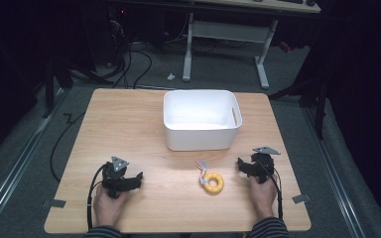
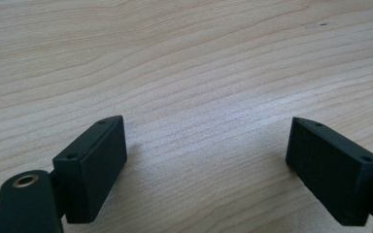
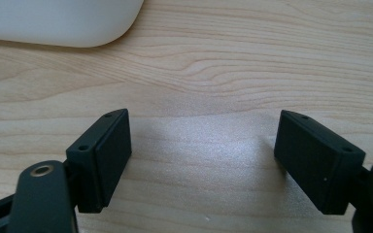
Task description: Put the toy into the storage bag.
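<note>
A yellow ring toy [image 1: 212,182] with a short multicoloured cord lies on the wooden table [image 1: 129,124], in front of a white bin [image 1: 201,119]. My left gripper [image 1: 135,177] rests on the table at the front left, held by a hand; its jaws stand wide apart with bare wood between them [image 2: 206,155]. To the right of the ring, my right gripper [image 1: 243,166] is held low over the table, open, nothing between its pads [image 3: 201,155]. A corner of the white bin [image 3: 63,22] shows at the top left of the right gripper view.
The bin sits at the table's middle back and looks empty. Two pieces of grey tape [image 1: 53,203] mark the front corners. Beyond the table are a white desk frame [image 1: 225,34] and cables on the grey floor.
</note>
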